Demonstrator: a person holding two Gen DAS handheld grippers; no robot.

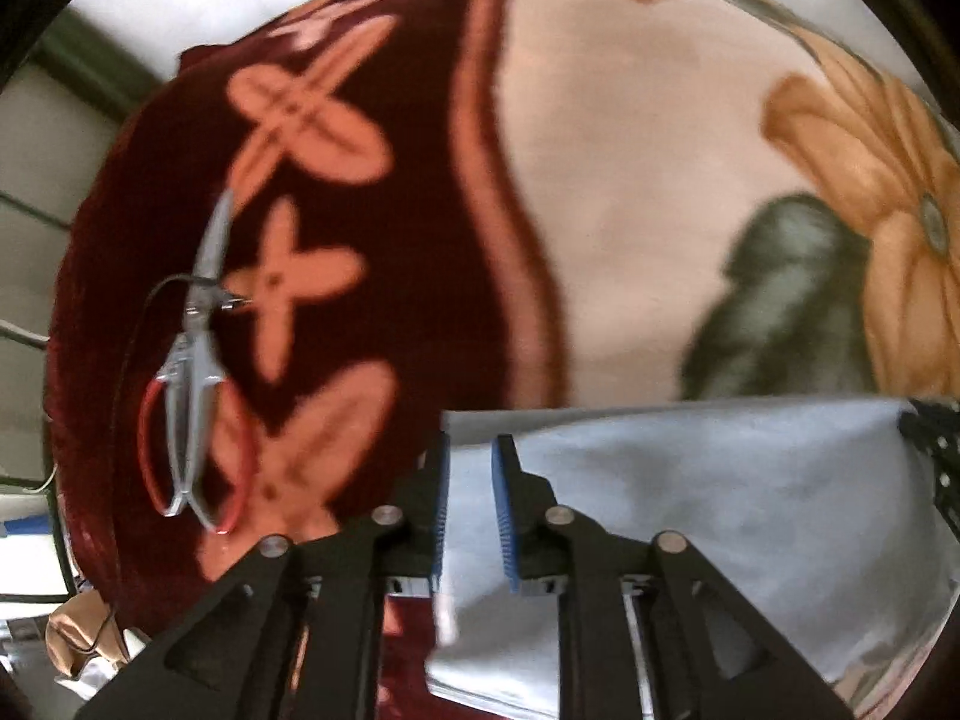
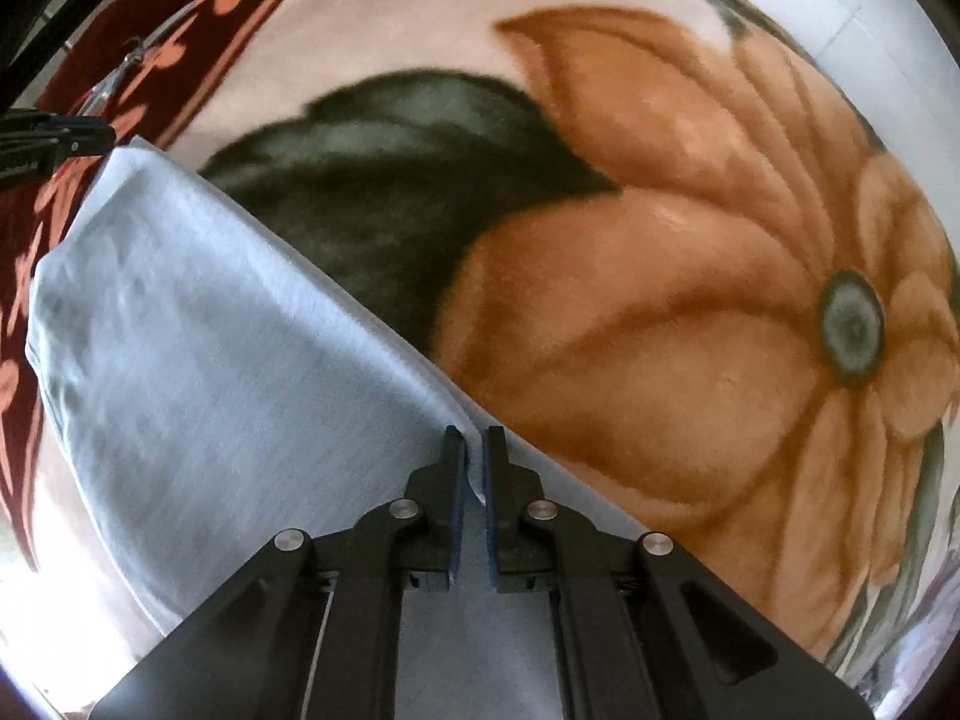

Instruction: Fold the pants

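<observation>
The light blue pants (image 1: 690,516) lie folded on a flowered blanket and show in both views (image 2: 228,348). My left gripper (image 1: 470,450) is over the pants' left corner, its blue-padded jaws narrowly apart with cloth between them. My right gripper (image 2: 474,441) is shut on the pants' folded edge at the other corner. The left gripper's tip also shows at the far left of the right wrist view (image 2: 66,141).
The blanket has a dark red border with pink crosses (image 1: 312,276), a cream field (image 1: 630,210) and a large orange flower (image 2: 690,276). Grey and red scissors with a cable (image 1: 192,396) lie on the red border, left of the pants.
</observation>
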